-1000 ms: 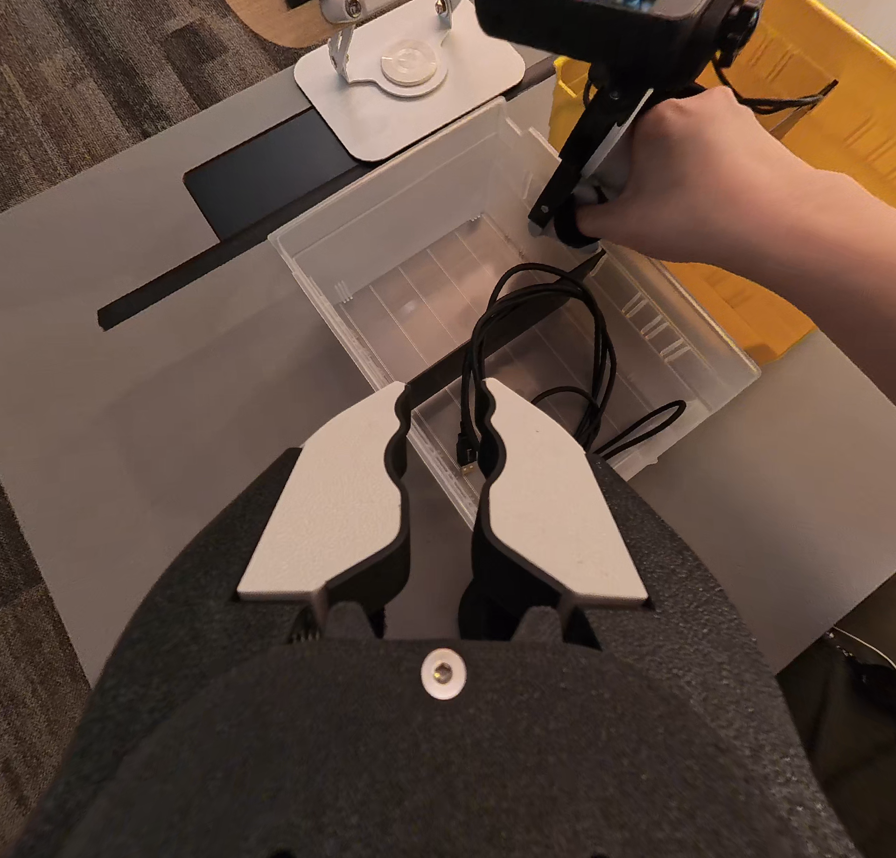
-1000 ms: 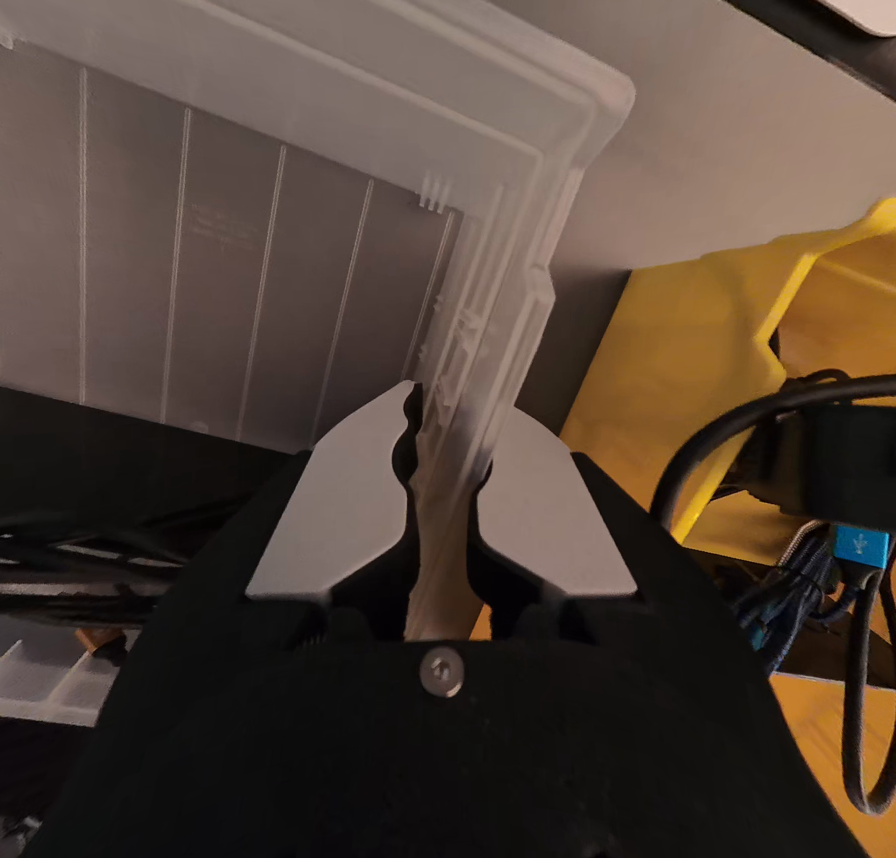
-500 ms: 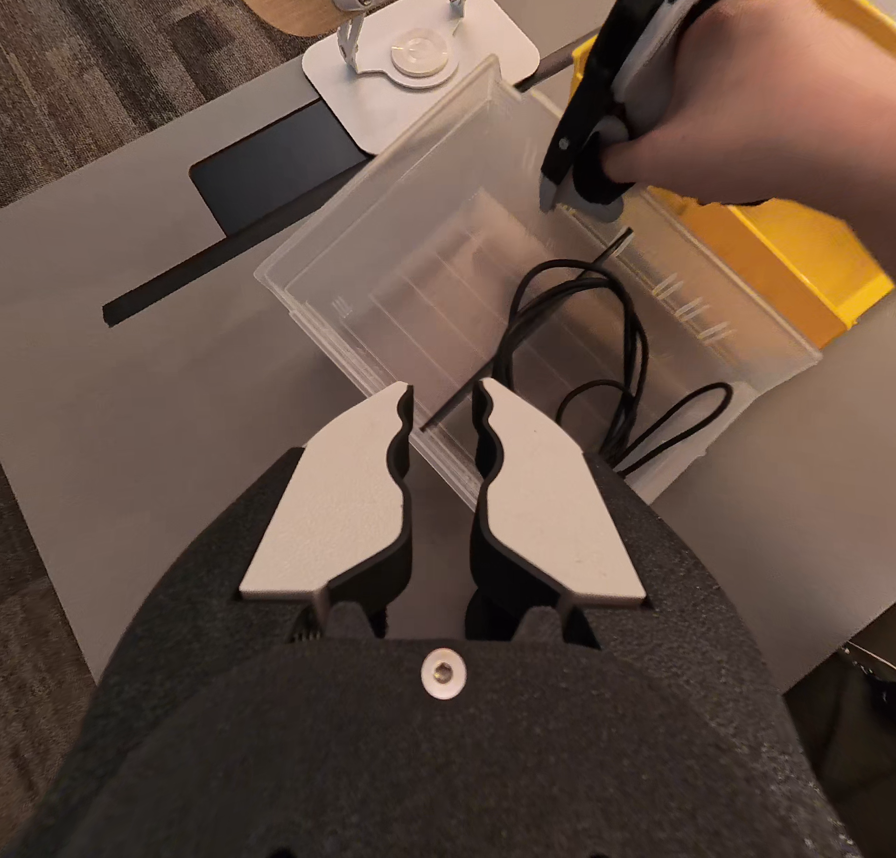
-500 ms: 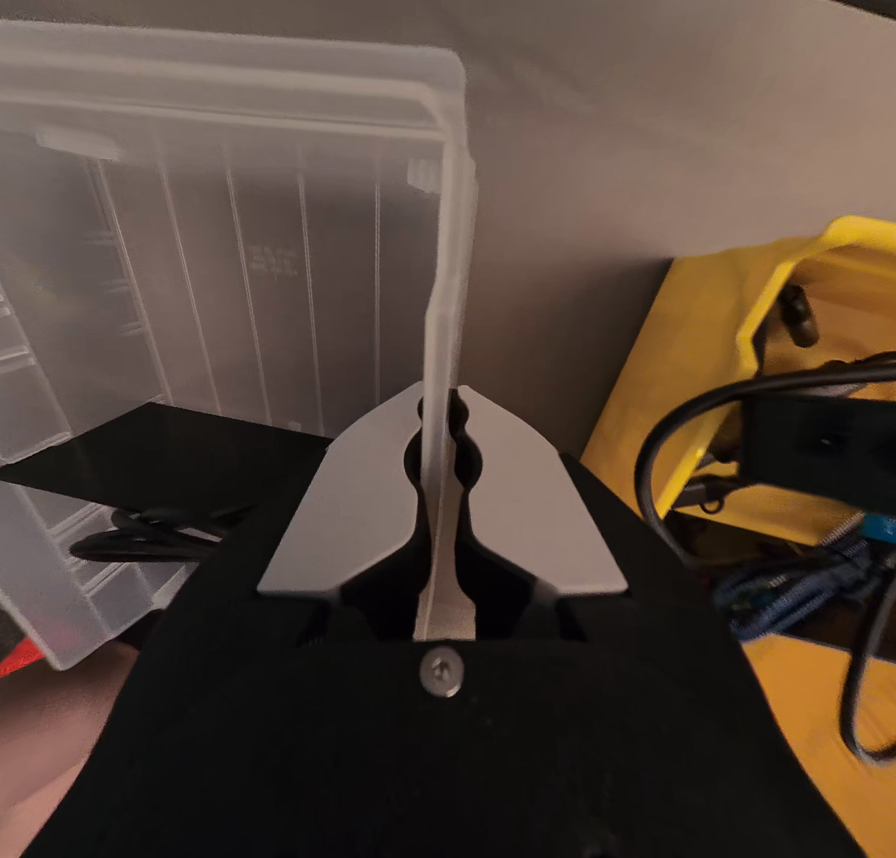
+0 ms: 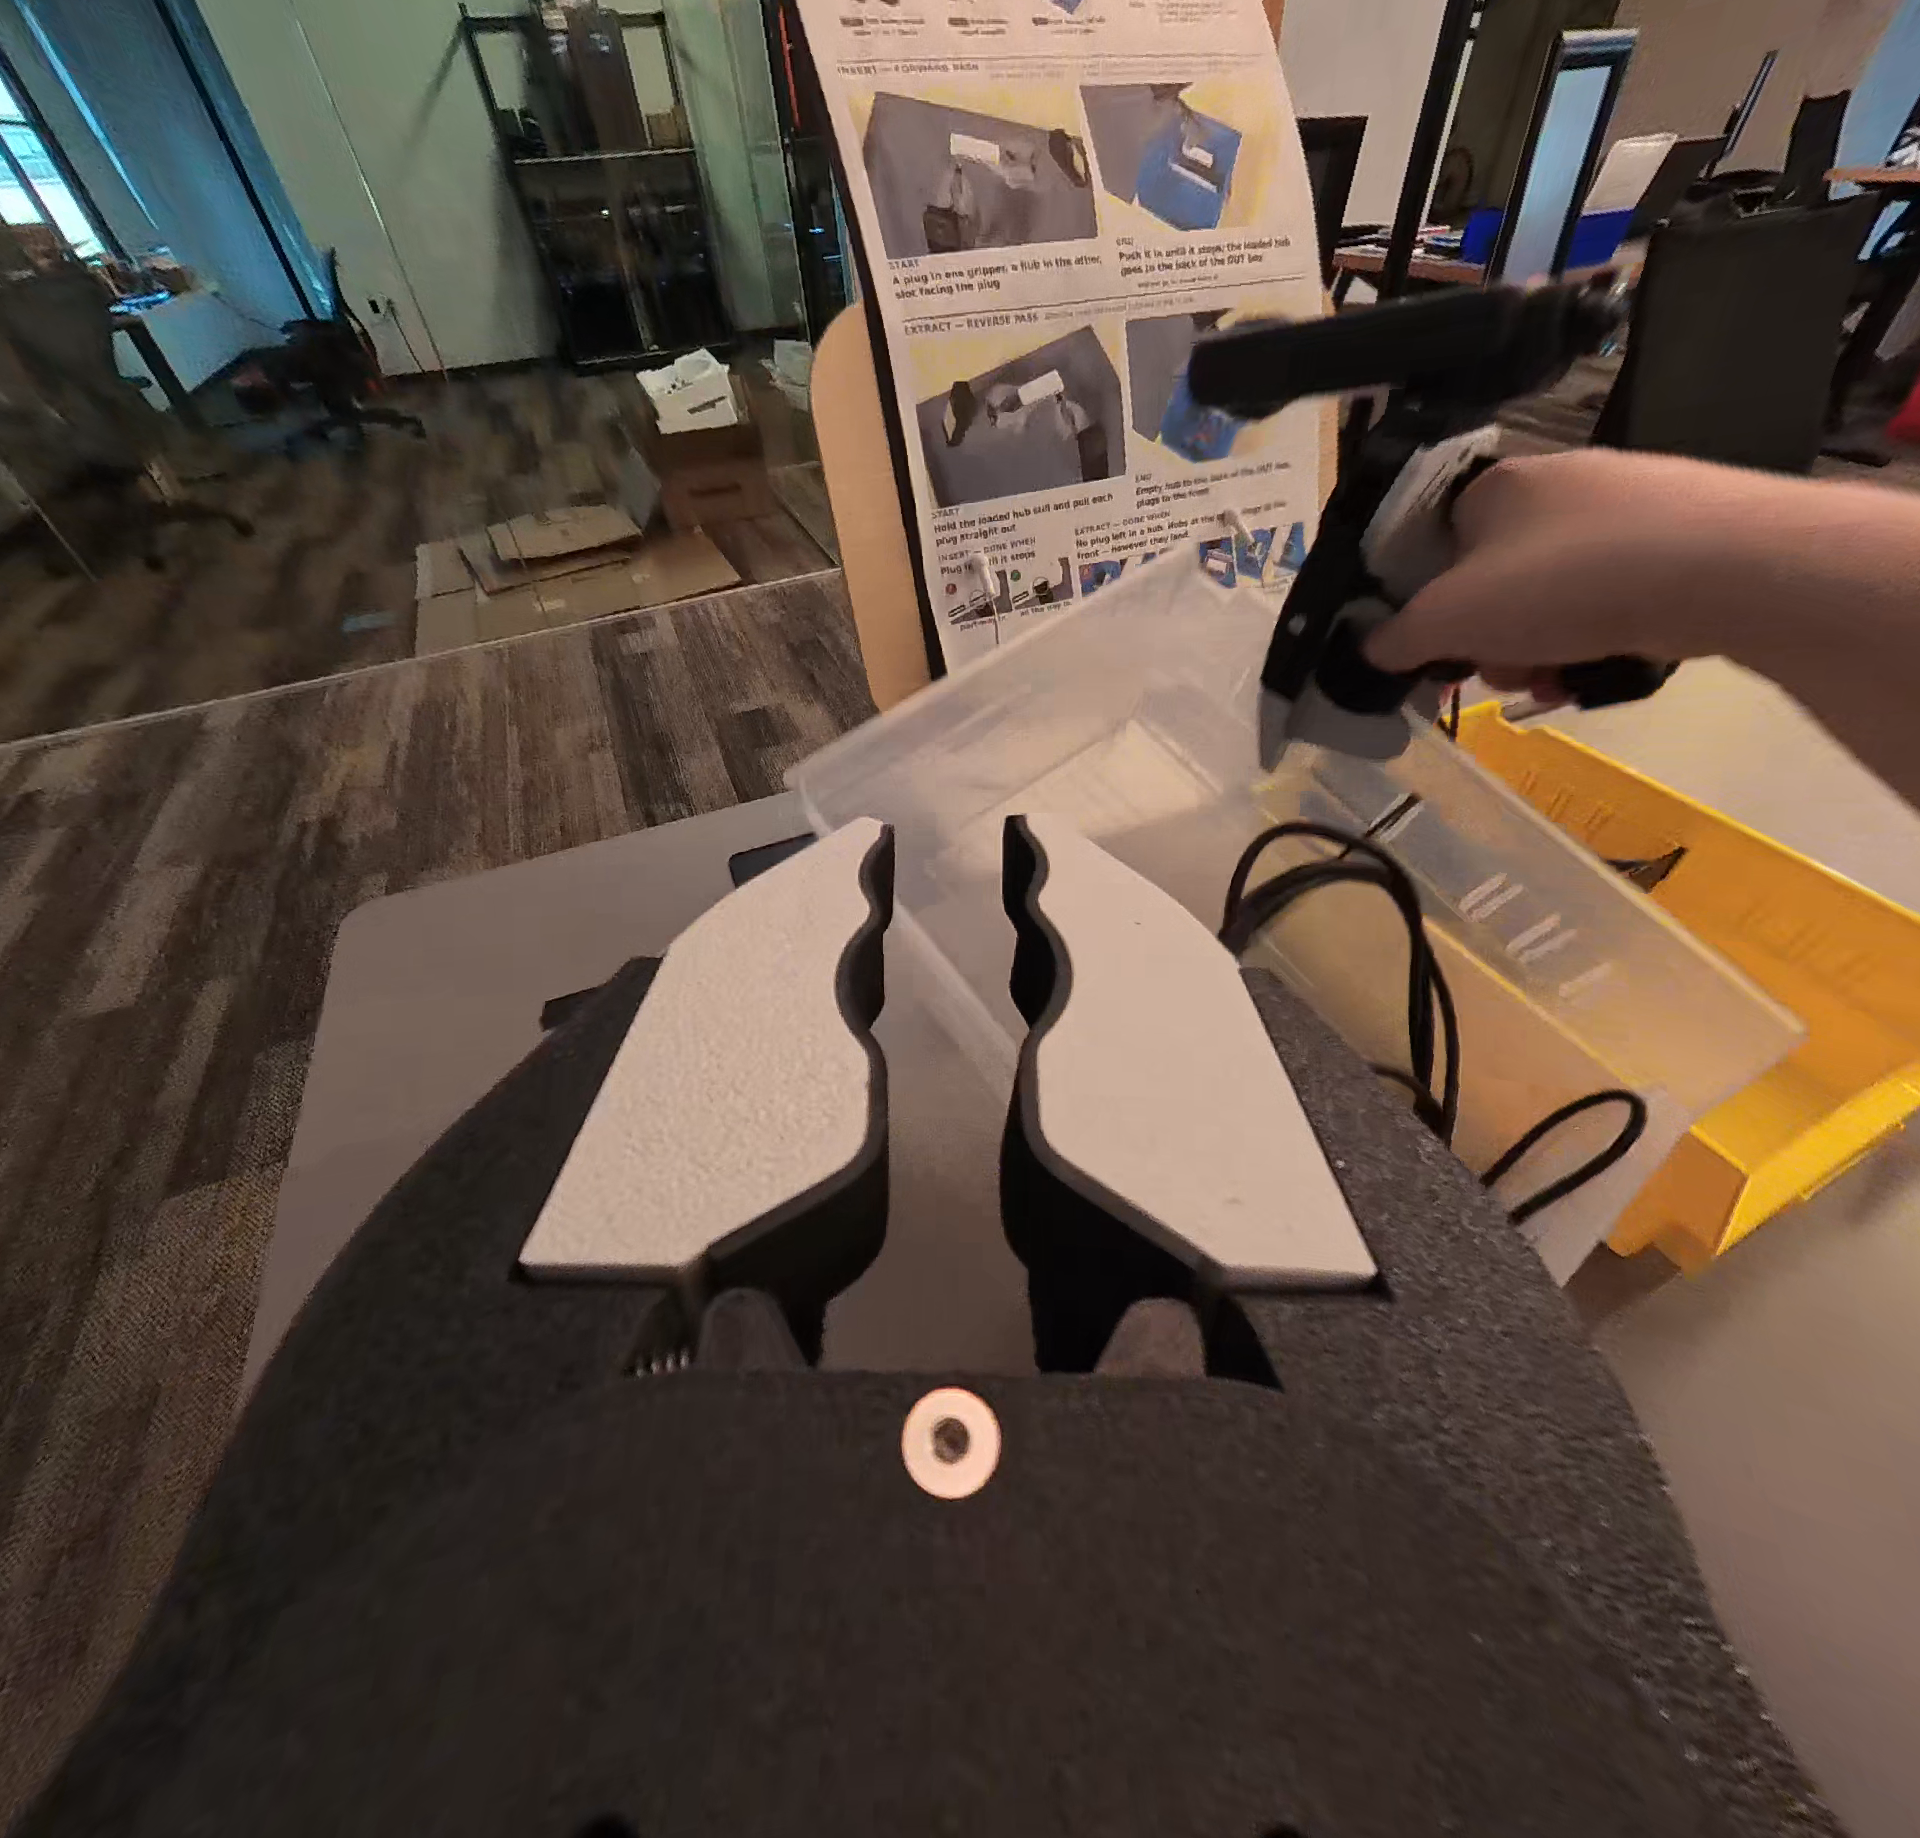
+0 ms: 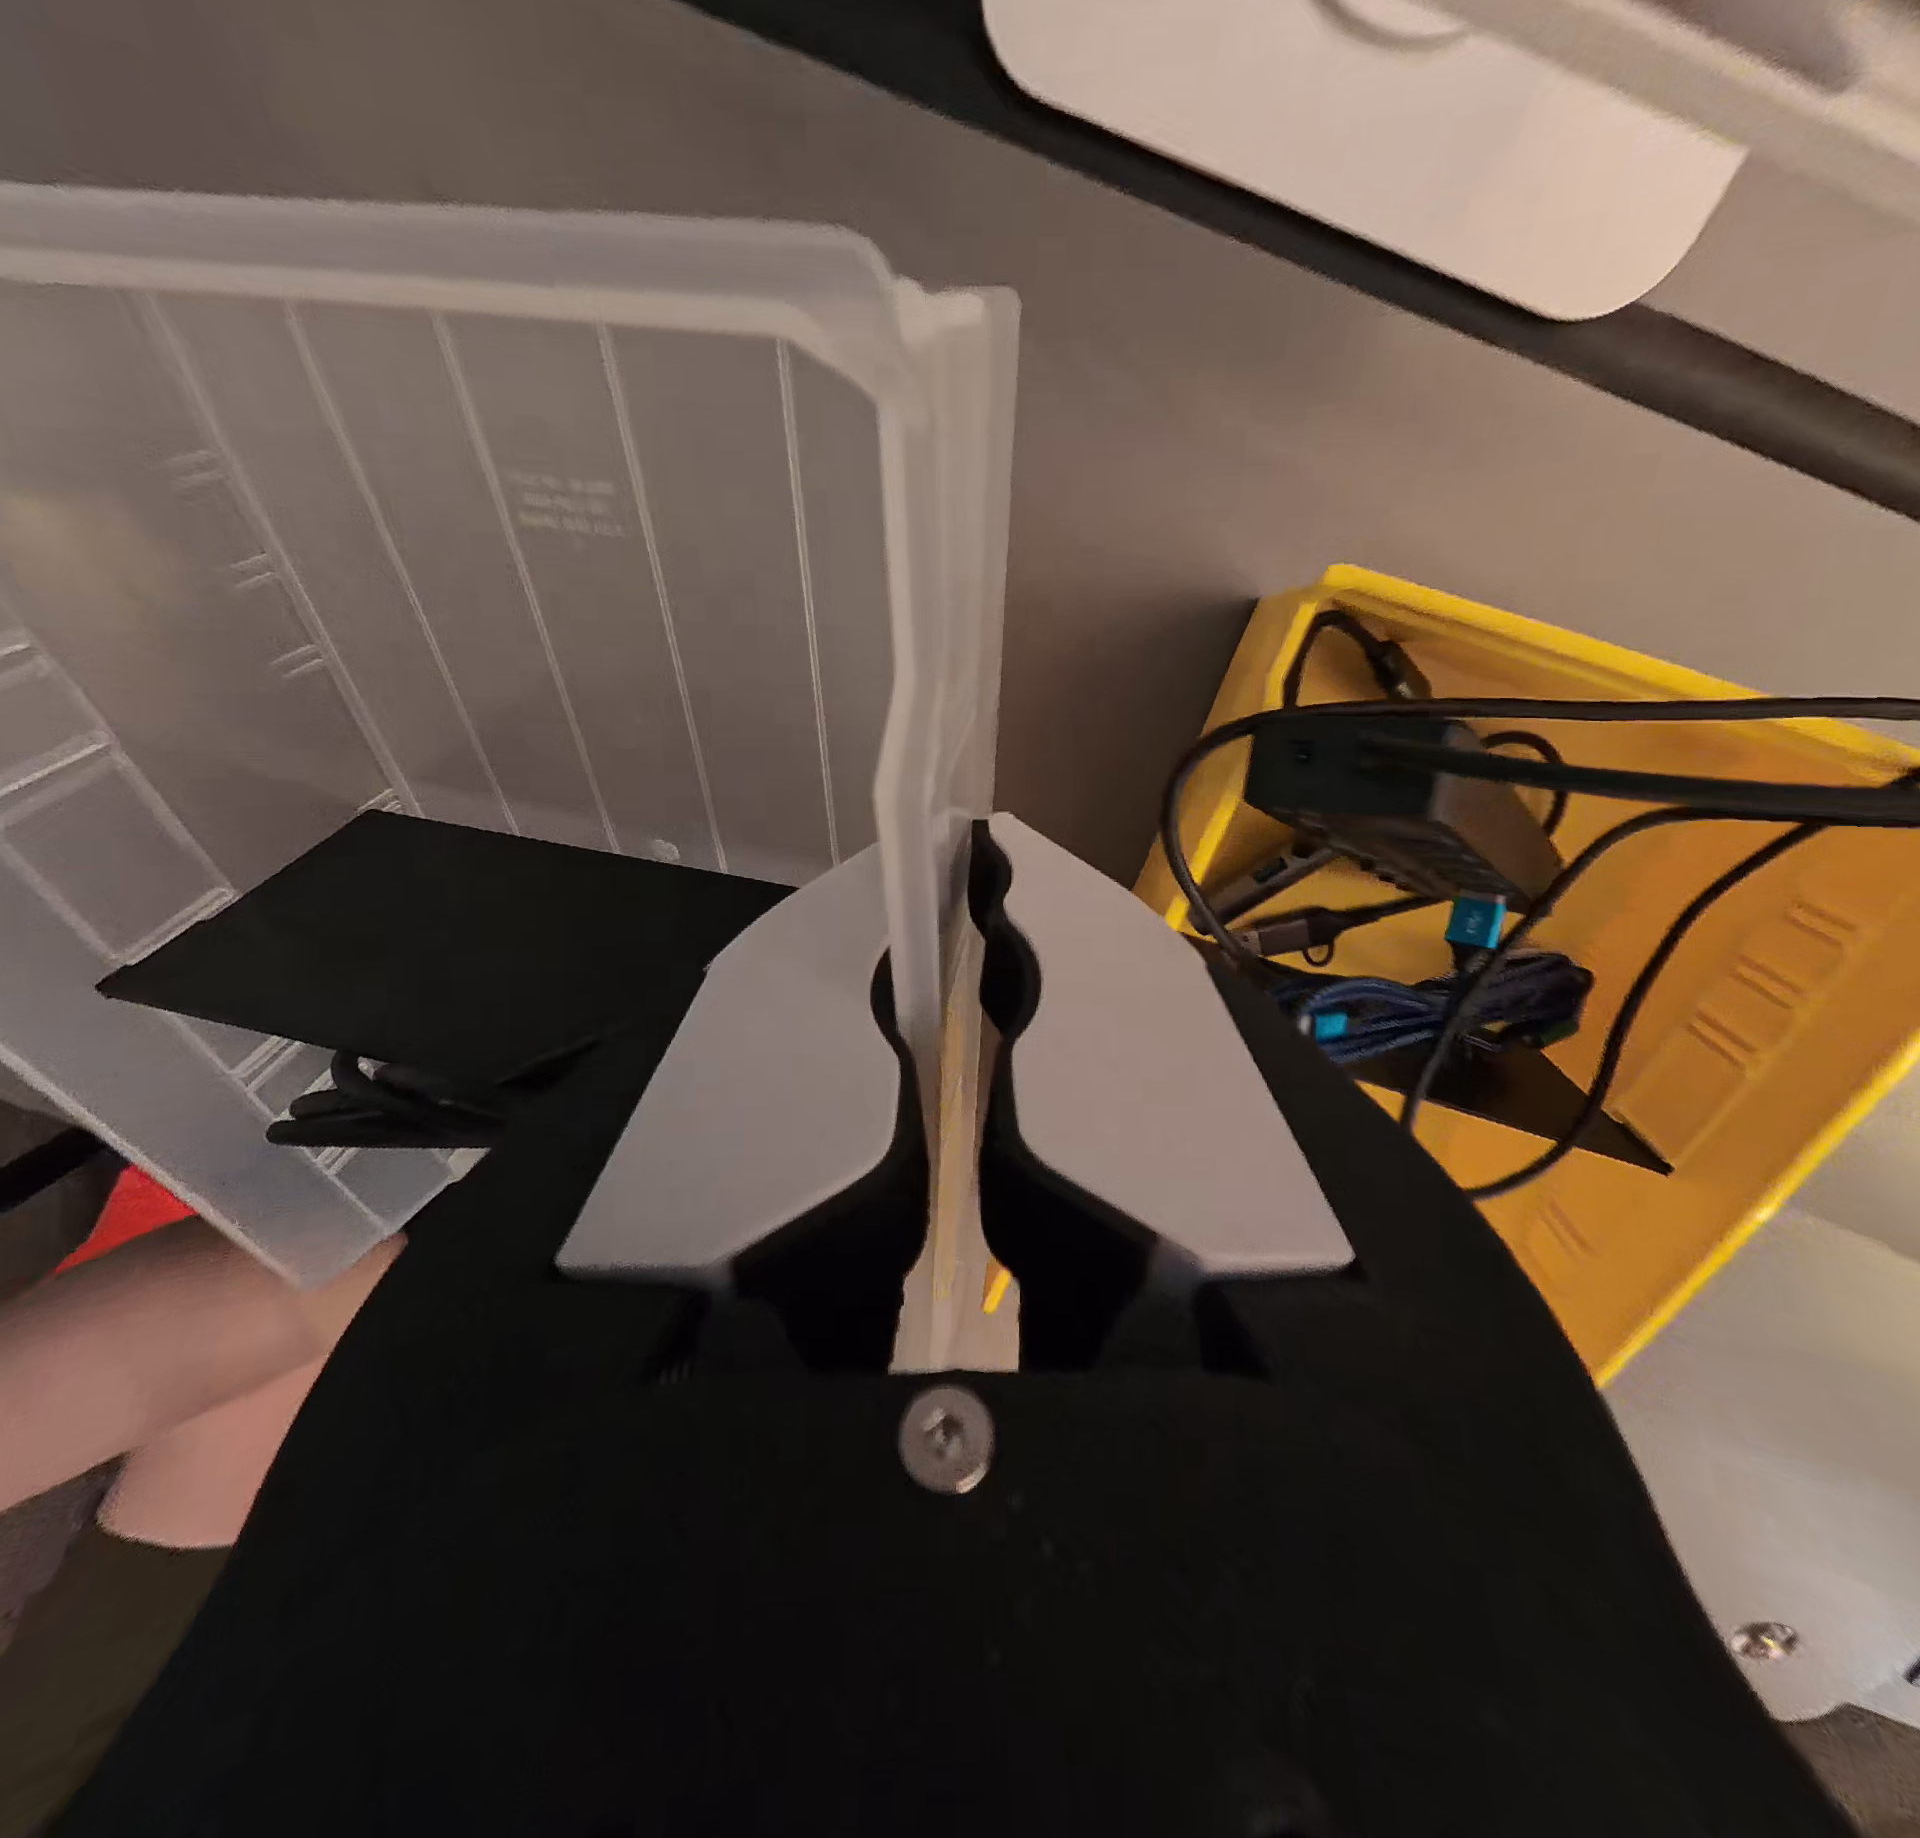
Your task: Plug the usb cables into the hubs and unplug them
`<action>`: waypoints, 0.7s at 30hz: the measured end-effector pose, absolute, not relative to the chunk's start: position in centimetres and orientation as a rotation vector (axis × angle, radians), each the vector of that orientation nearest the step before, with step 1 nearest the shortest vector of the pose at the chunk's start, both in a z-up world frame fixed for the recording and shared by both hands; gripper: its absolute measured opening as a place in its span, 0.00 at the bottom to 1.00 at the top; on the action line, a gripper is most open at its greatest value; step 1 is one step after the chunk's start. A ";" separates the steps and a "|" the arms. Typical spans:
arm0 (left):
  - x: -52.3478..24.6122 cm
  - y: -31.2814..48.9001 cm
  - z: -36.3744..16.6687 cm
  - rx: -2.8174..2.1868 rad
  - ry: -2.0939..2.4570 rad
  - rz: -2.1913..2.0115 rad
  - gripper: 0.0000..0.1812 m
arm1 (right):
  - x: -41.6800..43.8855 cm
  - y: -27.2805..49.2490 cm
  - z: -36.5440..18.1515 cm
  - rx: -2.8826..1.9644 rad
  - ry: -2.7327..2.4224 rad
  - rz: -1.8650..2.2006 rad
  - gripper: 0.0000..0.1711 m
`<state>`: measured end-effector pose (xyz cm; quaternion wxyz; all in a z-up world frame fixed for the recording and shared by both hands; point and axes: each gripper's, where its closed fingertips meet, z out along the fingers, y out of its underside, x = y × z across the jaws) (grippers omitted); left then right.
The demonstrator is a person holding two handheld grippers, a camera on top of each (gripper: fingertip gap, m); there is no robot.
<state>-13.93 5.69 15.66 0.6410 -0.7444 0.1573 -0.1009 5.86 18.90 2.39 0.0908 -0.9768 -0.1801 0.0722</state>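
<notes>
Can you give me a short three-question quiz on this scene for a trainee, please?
1. True or false: the right claw is shut on the rim of the clear plastic bin.
2. Multiple choice: where does the coiled black cable lie? A, in the clear plastic bin. B, on the floor. C, in the left claw.
3. Fill in: the dark hub with cables plugged in sits inside the ______ bin.

Key: 1, true. 2, A. 3, yellow.
</notes>
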 end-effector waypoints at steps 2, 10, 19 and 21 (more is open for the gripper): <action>-14.0 5.3 16.2 -1.673 0.349 -0.246 0.10 | 6.9 19.0 4.9 -2.879 -0.520 0.233 0.04; -11.2 1.7 19.5 -1.502 0.428 -0.303 0.10 | 19.4 17.5 14.2 -2.868 -0.321 0.275 0.03; -5.5 2.7 16.4 -1.620 0.622 -0.236 0.11 | 44.2 12.0 14.7 -2.923 0.184 0.176 0.04; -4.2 2.7 15.8 -1.632 0.664 -0.217 0.11 | 49.3 10.6 13.1 -2.956 0.290 0.116 0.04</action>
